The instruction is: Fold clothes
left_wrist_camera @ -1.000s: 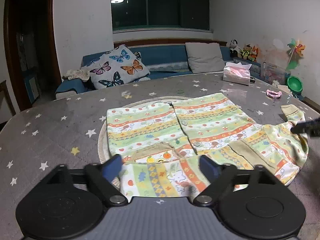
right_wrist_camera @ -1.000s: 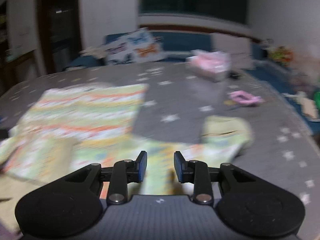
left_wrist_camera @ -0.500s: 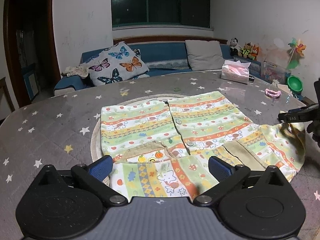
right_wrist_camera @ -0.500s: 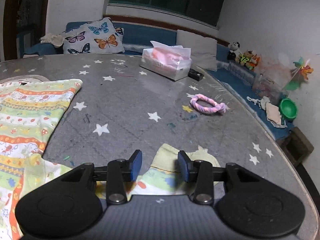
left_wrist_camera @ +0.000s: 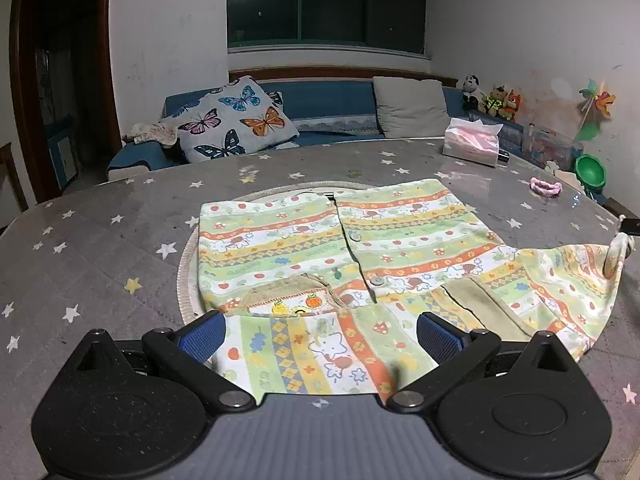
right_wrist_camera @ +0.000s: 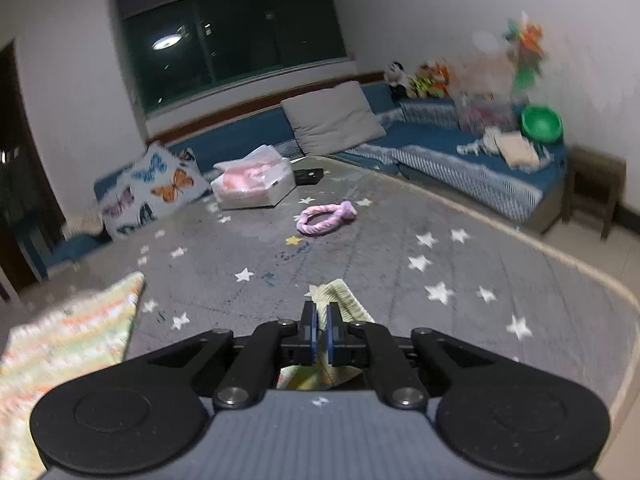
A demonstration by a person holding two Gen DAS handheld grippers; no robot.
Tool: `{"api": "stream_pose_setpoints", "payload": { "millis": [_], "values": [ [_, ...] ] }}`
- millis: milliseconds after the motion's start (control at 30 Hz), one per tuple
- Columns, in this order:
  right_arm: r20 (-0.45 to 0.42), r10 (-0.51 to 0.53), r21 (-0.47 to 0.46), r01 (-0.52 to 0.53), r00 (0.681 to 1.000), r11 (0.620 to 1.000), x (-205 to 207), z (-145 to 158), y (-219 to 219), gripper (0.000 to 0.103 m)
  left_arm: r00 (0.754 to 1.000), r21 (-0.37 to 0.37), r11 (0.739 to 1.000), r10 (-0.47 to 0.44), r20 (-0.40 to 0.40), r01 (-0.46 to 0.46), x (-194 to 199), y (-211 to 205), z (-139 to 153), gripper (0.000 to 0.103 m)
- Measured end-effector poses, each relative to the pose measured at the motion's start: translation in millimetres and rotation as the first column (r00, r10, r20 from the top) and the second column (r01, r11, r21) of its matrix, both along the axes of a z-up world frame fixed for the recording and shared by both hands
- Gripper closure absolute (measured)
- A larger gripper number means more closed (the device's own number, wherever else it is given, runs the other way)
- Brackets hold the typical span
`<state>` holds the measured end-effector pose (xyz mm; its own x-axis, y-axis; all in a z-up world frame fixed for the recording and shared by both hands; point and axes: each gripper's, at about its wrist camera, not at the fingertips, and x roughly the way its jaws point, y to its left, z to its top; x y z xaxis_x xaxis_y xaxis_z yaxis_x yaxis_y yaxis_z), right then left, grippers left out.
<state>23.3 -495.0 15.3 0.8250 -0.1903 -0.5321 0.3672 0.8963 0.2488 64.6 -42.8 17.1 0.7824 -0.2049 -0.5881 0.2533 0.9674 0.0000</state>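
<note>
Striped shirt [left_wrist_camera: 340,248] spread flat on the star-patterned surface [left_wrist_camera: 100,248], one sleeve [right_wrist_camera: 344,300] lifted at the right; right hand-held gripper [right_wrist_camera: 319,330] clamped on that sleeve; left hand-held gripper [left_wrist_camera: 320,332] wide apart over the near sleeve

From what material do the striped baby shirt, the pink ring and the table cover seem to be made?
Striped baby shirt: soft knit cotton, probably; matte, it wrinkles and drapes, with a ribbed cuff.
Pink ring: twisted fabric or yarn, it seems; fuzzy and matte.
Table cover: grey star-printed cloth, apparently under a clear glossy layer, since the far part reflects light in the left wrist view. Not certain.
</note>
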Motion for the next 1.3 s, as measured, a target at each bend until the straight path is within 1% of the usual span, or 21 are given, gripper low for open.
{"api": "stream_pose_setpoints", "payload": {
  "millis": [100,167,233,300,400,533,600,733,933,1000,1100,1167,1200,1267,1300],
  "values": [
    [0.051,0.008,0.076,-0.012,0.999,0.997,-12.8,10.8,-6.9,0.099,1.0,0.001,1.0,-0.005,-0.001,0.005,-2.7,-1.4,-0.5,0.0],
    [0.102,0.019,0.124,-0.031,0.995,0.992,-19.3,21.7,-7.9,0.099,1.0,-0.001,1.0,-0.009,0.001,0.009,-5.3,-1.0,-0.1,0.0],
    [0.152,0.046,0.143,-0.068,0.987,0.987,-22.6,35.0,-3.3,0.1,1.0,-0.002,1.0,-0.007,0.004,0.007,-7.5,1.1,0.4,0.0],
    [0.188,0.092,0.15,-0.122,0.978,0.981,-22.3,47.3,6.4,0.1,1.0,-0.006,1.0,0.001,0.005,-0.001,-8.7,5.0,0.9,0.0],
    [0.232,0.186,0.129,-0.22,0.955,0.967,-15.4,65.2,31.3,0.1,1.0,-0.015,1.0,0.019,0.002,-0.019,-9.5,11.9,1.5,0.0],
    [0.262,0.327,0.098,-0.362,0.908,0.927,0.4,83.4,75.2,0.1,0.999,-0.028,0.999,0.038,0.002,-0.038,-13.3,22.2,1.3,0.0],
    [0.264,0.408,0.08,-0.442,0.874,0.894,10.7,89.6,104.1,0.1,0.999,-0.035,0.998,0.046,0.001,-0.046,-15.6,27.5,1.0,0.0],
    [0.246,0.535,0.058,-0.563,0.808,0.824,31.7,92.8,158.9,0.1,0.998,-0.047,0.997,0.069,0.0,-0.069,-19.3,39.1,0.2,0.0],
    [0.184,0.67,0.059,-0.688,0.719,0.723,54.0,75.9,235.1,0.1,0.994,-0.065,0.992,0.11,-0.011,-0.11,-23.4,56.3,-2.5,0.0],
    [0.148,0.719,0.061,-0.732,0.679,0.679,57.3,67.3,257.0,0.1,0.993,-0.065,0.991,0.119,-0.015,-0.119,-24.8,60.1,-3.7,0.0],
    [0.102,0.777,0.098,-0.784,0.621,0.613,59.2,57.2,277.4,0.093,0.992,-0.063,0.99,0.126,-0.017,-0.127,-26.4,64.2,-4.0,0.0],
    [0.092,0.789,0.09,-0.794,0.608,0.601,51.6,56.5,277.6,0.093,0.991,-0.065,0.989,0.132,-0.017,-0.132,-26.5,66.0,-3.4,0.0],
    [0.084,0.788,0.078,-0.792,0.61,0.605,50.7,57.7,274.0,0.093,0.991,-0.065,0.989,0.135,-0.016,-0.136,-25.8,66.3,-2.8,0.0],
    [0.067,0.779,0.057,-0.782,0.624,0.621,47.7,59.9,264.4,0.092,0.99,-0.07,0.988,0.138,-0.014,-0.139,-24.8,65.4,-0.9,0.0],
    [0.045,0.768,0.045,-0.77,0.638,0.637,44.7,60.6,253.3,0.092,0.991,-0.074,0.988,0.135,-0.011,-0.135,-24.5,64.3,0.2,0.0]
  ]
}}
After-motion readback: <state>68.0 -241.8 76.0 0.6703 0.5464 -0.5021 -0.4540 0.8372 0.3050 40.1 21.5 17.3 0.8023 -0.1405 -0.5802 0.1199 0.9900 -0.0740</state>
